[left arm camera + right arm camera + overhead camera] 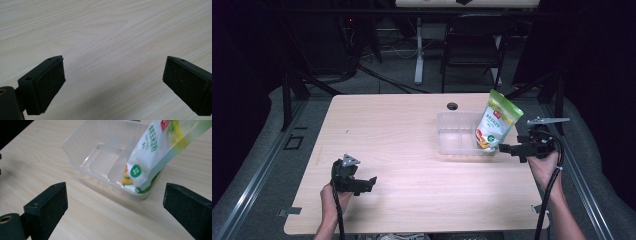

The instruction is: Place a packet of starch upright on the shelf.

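High view: white-green pouch (496,123) stands tilted in clear bin (452,140).

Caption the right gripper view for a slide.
Open right gripper facing a food pouch leaning in a clear divided bin.

Light falls from above onto the pale wooden table (412,150), which stands bright against a room that is nearly black at the sides and dim at the back. In the gripper views the wood grain is sharp; the black jaws at the bottom edge look slightly soft. A faint shadow lies beside the clear plastic tray (82,147), whose walls carry weak glare. The high view is coarse.
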Motion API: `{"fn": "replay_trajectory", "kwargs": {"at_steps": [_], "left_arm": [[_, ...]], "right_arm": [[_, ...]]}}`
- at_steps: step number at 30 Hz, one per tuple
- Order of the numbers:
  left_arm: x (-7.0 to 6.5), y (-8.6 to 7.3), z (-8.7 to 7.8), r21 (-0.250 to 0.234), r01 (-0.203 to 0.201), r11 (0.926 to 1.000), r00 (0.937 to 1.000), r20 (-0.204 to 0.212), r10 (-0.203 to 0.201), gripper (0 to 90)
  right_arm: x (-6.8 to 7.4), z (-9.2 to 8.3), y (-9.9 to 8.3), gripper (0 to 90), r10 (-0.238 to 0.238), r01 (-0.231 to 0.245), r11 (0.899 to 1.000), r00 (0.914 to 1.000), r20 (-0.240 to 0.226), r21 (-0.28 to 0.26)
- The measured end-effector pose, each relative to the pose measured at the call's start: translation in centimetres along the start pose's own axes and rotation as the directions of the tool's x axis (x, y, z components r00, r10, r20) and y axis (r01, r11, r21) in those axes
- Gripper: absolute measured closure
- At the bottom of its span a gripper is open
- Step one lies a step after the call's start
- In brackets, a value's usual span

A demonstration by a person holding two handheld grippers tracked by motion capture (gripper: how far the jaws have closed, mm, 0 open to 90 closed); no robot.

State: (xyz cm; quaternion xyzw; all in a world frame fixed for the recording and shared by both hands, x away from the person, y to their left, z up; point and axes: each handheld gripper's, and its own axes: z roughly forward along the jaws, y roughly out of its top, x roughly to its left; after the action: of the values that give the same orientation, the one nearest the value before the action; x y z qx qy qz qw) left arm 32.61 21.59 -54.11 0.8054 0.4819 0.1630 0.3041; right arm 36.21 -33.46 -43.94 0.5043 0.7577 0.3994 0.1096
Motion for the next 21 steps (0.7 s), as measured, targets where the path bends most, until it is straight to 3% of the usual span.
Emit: {"fn": "replay_trajectory", "kwargs": {"at_steps": [11,21], "left_arm": [[0.1,0.0,0.1,0.0,0.0,1.0,1.0,-0.004,0.0,3.9],[0.0,0.0,0.1,0.002,-0.001,1.0,1.0,-0.004,0.001,3.9]], "right_arm": [[3.1,-1.6,-3.5,2.1,-0.082,0.083,0.995,0.9965,-0.017,0.055],[5.7,-1.6,-6.8,1.3,-0.104,0.108,0.989,0.9935,-0.046,0.102]]}}
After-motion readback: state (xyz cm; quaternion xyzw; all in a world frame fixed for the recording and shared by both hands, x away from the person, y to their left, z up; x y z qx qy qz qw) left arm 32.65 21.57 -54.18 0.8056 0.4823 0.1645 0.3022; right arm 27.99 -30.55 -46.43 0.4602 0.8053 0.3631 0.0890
